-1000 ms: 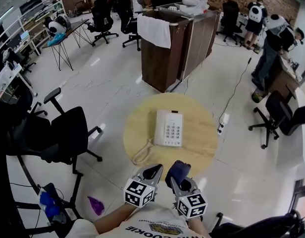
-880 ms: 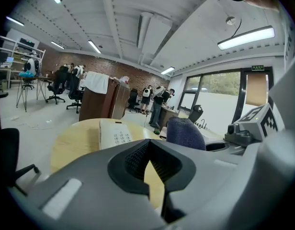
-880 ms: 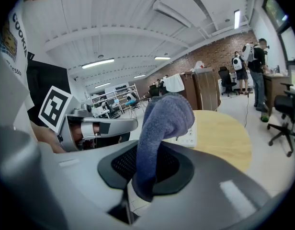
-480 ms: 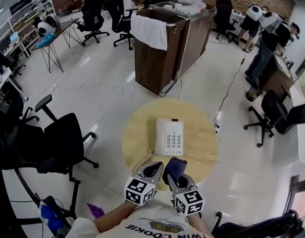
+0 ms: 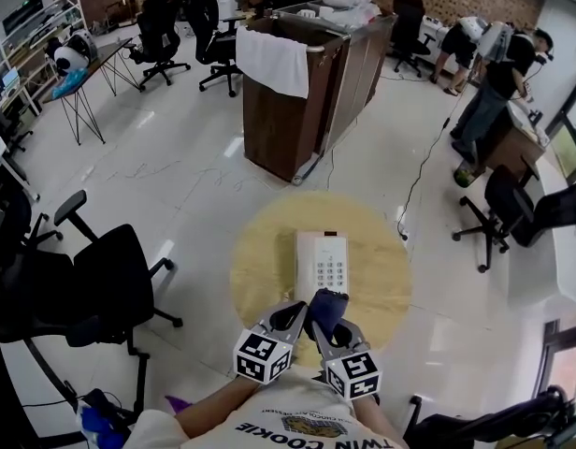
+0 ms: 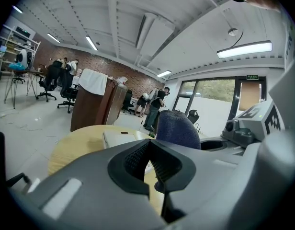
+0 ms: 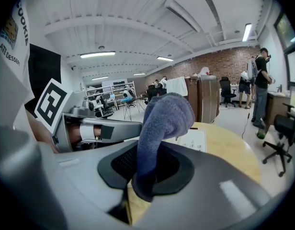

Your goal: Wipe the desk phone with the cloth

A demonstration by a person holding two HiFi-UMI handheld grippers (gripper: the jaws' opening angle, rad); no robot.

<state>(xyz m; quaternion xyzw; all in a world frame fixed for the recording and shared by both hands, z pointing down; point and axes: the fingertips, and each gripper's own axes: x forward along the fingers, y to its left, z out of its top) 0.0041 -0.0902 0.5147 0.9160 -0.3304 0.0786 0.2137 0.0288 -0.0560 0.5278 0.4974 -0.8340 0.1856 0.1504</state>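
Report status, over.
Right tool shut on cloth. Left tool shut, empty. Desk phone ahead on round table. Nothing in the way.

Navy cloth [image 5: 327, 309], white phone [image 5: 322, 262], pale wood table [image 5: 260, 260]

The head view is looking steeply down from above the desk [image 5: 260, 271]. The two gripper views are sitting low and close behind their jaws, facing forward across that desk, and all three are sharing the phone [image 5: 322, 262].
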